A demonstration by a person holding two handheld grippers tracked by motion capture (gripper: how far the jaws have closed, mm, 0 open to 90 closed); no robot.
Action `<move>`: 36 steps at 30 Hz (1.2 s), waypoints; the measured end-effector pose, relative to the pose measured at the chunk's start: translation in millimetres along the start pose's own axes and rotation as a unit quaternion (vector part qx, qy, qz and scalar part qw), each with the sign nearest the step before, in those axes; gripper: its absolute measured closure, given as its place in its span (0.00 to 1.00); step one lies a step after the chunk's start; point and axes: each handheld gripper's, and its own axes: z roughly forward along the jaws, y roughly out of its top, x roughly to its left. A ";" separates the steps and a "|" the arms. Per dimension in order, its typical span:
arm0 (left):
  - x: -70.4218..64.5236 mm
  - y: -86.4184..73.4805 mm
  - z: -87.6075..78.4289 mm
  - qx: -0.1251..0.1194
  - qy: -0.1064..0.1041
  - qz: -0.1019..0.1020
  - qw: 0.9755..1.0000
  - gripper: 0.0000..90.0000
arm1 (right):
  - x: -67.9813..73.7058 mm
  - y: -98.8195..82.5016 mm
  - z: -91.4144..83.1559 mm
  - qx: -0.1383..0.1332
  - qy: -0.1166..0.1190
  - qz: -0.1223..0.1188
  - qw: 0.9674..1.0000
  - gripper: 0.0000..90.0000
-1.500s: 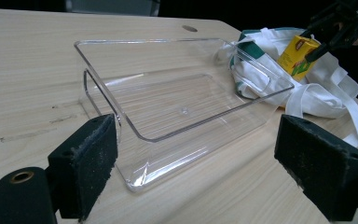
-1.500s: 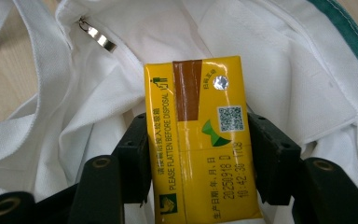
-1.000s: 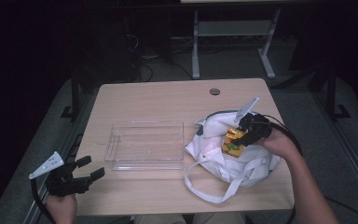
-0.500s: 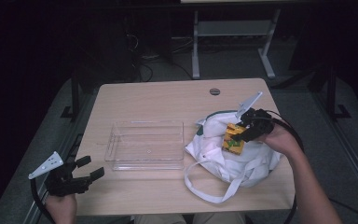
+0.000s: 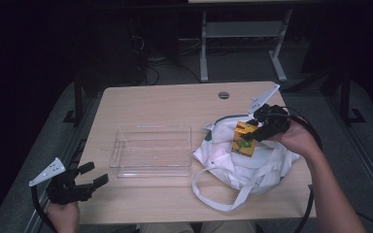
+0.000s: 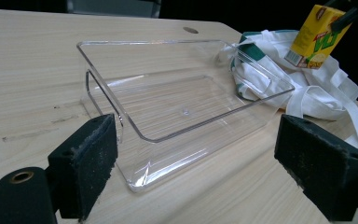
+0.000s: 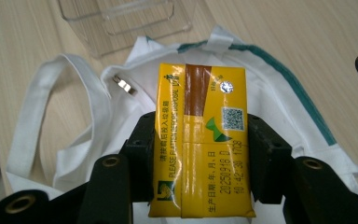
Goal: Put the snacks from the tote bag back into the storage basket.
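Now, carton axis: your yellow drink carton (image 5: 243, 139) hangs with its long axis near upright, tilted a little, one end toward the bag below.
Carton place: it sits in the air just above the white cloth bag (image 5: 252, 160) at the right side of the worktop (image 5: 175, 102), clear of the clear plastic tray (image 5: 151, 150).
Right claw: your right claw (image 5: 250, 136) is clamped on the carton's two long sides, pads pressing on it.
Right hand pose: your forearm comes in from the lower right, hand raised over the bag.
Left claw: your left claw (image 5: 94, 175) stands wide apart with nothing between the pads, at the near left edge, aimed at the tray.
Carton look: yellow with a brown strip, a green mark, a printed code and a date line.
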 end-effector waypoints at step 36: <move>0.0 0.2 -0.5 -0.001 -0.002 0.000 1.000 0.14 | 25.4 58.1 -7.3 -0.017 0.023 -0.056 0.998 0.57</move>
